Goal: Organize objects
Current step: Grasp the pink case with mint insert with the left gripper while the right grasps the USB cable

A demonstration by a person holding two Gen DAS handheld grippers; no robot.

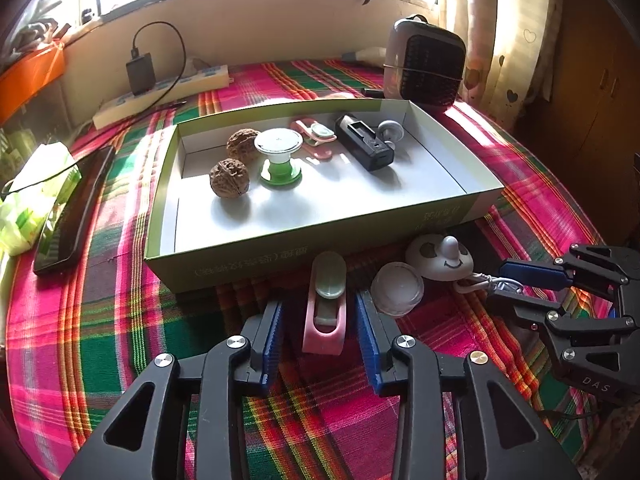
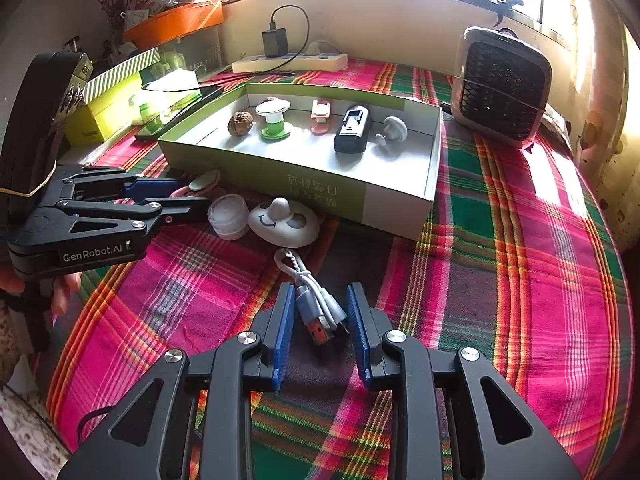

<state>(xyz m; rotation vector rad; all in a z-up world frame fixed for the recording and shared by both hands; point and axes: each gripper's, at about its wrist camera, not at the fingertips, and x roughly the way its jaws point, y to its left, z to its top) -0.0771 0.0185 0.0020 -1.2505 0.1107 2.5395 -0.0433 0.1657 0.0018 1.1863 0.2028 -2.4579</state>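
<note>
Our left gripper (image 1: 320,332) has its fingers spread around the pink clip (image 1: 325,306), pads clear of it, on the plaid surface (image 1: 100,320) just at 6 o'clock of the open green box (image 1: 320,236). Our right gripper (image 2: 318,330) straddles the coiled white USB cable (image 2: 316,304); whether its fingers pinch it we cannot tell. A white jar (image 1: 397,289) sits at the clip's 3 o'clock.

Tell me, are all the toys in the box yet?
Not yet. Already in the box: two walnuts, a green spool, a pink clip, a black gadget and a grey hook. In hand: the left gripper sits open around another pink clip; the right gripper pinches a white cable. Left on the cloth: a clear jar and a smiley hook.
</note>
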